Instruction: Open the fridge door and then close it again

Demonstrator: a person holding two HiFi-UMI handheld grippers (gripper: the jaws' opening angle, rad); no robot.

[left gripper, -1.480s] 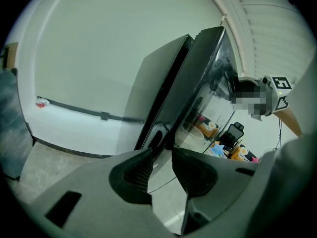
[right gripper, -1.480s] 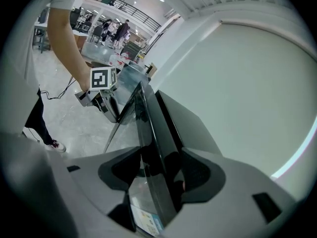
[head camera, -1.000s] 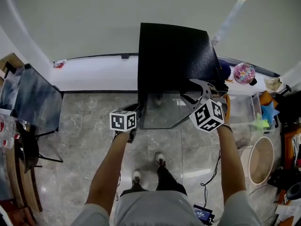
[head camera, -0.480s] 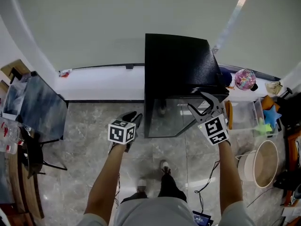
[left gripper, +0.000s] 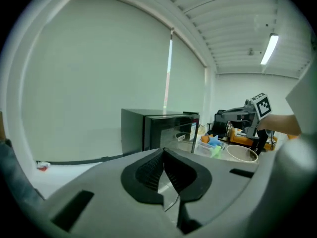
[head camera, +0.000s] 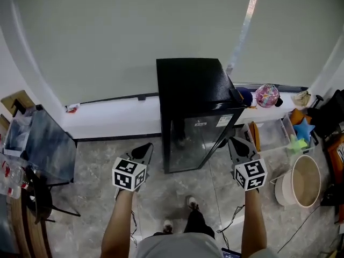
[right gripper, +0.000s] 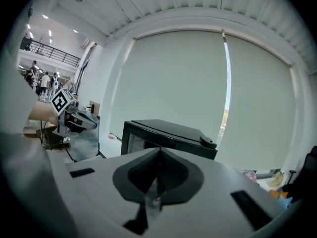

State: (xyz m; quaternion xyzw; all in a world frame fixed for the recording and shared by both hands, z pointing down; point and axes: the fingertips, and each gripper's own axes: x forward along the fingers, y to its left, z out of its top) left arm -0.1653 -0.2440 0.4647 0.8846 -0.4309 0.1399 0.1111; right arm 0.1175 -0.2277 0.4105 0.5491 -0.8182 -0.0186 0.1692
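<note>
Seen from above on the grey floor (head camera: 91,160): black fridge (head camera: 188,82), glass door (head camera: 196,138) apparently flush with the cabinet. Flanking it, well apart from the front, left claw (head camera: 145,148) and right claw (head camera: 236,143), both just snapped shut, gripping nothing. Judged all but finished. Best closing touch: checking the door's free edge for a gap, then, if ajar, pressing squarely with a shut claw tip, gently, steering clear of the storage box (head camera: 271,136) on the right.

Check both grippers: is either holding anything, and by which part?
Nothing is held. The left gripper and the right gripper have just closed, jaws together on nothing, both clear of the fridge.
</note>
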